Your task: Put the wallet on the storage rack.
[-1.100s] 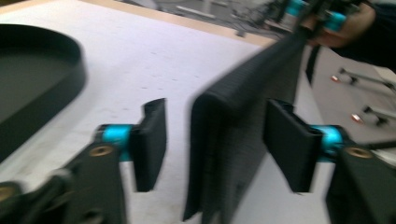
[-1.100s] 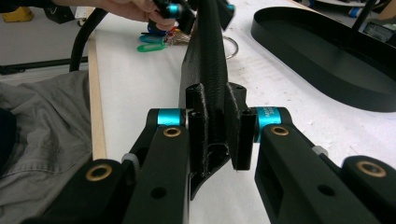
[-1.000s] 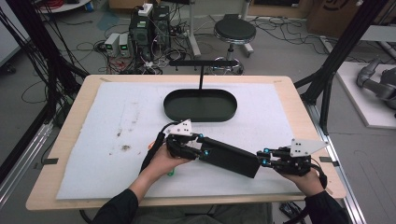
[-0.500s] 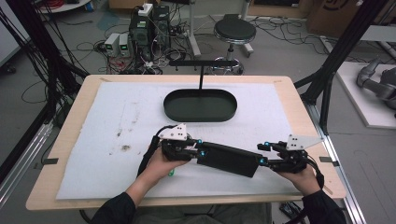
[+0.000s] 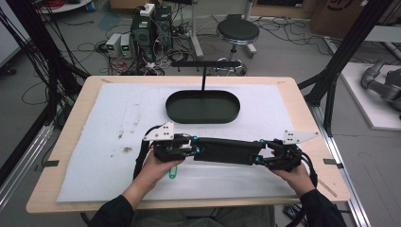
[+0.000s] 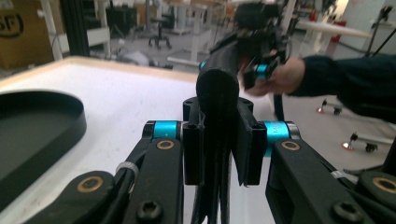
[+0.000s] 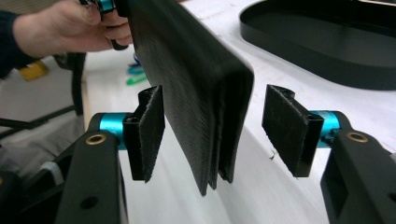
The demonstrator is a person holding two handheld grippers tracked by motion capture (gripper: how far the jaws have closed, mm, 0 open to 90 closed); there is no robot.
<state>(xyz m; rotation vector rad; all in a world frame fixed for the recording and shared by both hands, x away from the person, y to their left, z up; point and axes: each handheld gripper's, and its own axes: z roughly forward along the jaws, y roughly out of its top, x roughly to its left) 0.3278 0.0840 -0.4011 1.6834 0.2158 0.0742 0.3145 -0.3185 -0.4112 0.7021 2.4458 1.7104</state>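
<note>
A long black folded strap-like piece [image 5: 227, 150] hangs level above the white mat between both grippers. My left gripper [image 5: 196, 150] has just been closing and is shut on the piece's left end; in the left gripper view its pads [image 6: 194, 149] clamp the piece [image 6: 217, 88], which runs away toward the other hand [image 6: 285, 77]. My right gripper [image 5: 259, 158] has just been opening. In the right gripper view the piece's other end [image 7: 196, 79] stands between the jaws of that gripper [image 7: 212, 135], with a clear gap to the right pad [image 7: 285, 130].
A black oval tray [image 5: 202, 116] with an upright T-shaped stand [image 5: 203, 64] sits at the back middle of the mat [image 5: 94, 156]. A small green clip [image 5: 173, 171] lies under my left hand. The table's front edge [image 5: 189, 204] is close below the hands.
The right gripper's jaws have opened off the piece's end. The left gripper has closed on the other end, and the piece has swung from slanted to level.
</note>
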